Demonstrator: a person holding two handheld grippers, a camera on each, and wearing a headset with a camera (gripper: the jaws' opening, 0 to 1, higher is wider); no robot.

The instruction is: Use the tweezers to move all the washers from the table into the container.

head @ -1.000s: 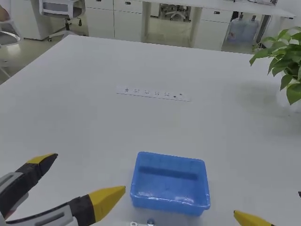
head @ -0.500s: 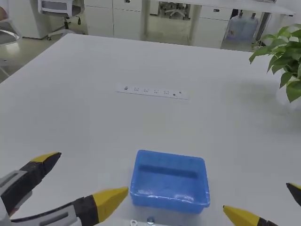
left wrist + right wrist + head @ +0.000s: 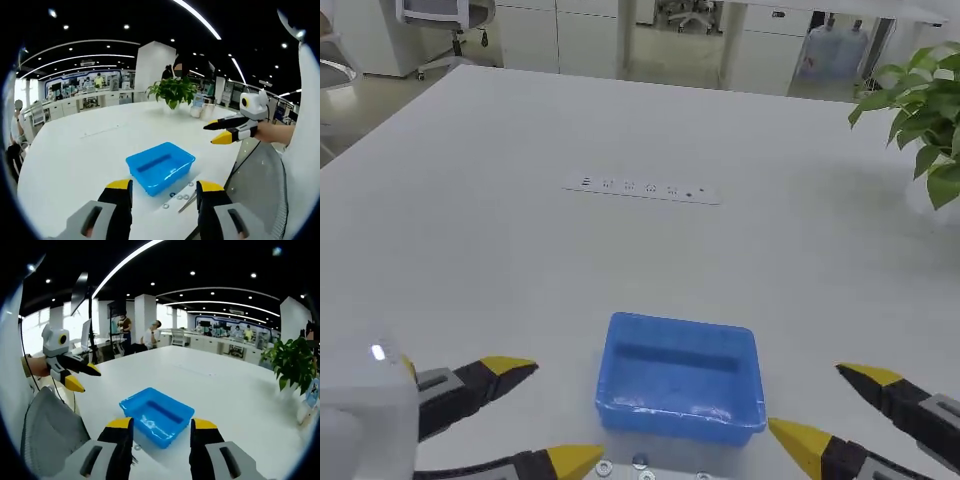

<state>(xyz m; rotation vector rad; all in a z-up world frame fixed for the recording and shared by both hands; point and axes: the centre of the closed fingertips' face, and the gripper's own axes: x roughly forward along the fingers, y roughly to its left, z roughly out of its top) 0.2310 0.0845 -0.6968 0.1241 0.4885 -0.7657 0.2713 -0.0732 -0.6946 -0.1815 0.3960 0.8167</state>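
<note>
The blue container (image 3: pixel 680 380) (image 3: pixel 160 167) (image 3: pixel 156 415) stands on the white table, near its front edge. Several small washers (image 3: pixel 605 467) (image 3: pixel 172 195) lie on the table between the container and that edge. Thin tweezers (image 3: pixel 187 201) lie beside them. My left gripper (image 3: pixel 552 412) (image 3: pixel 165 186) hovers open to the left of the container, with nothing between its yellow-tipped jaws. My right gripper (image 3: pixel 816 401) (image 3: pixel 162 423) hovers open to the container's right, also holding nothing. Each gripper appears in the other's view: the right gripper (image 3: pixel 227 131) and the left gripper (image 3: pixel 75 375).
A row of flush power sockets (image 3: pixel 642 188) sits mid-table beyond the container. A potted green plant (image 3: pixel 920 110) (image 3: pixel 173 91) stands at the far right of the table. Office chairs (image 3: pixel 440 20) and cabinets lie beyond the far edge. A grey chair back (image 3: pixel 50 435) is close to the front edge.
The right gripper has risen into the head view at the lower right, both jaws now visible. The left gripper has shifted right and lower. The container has kept its place.
</note>
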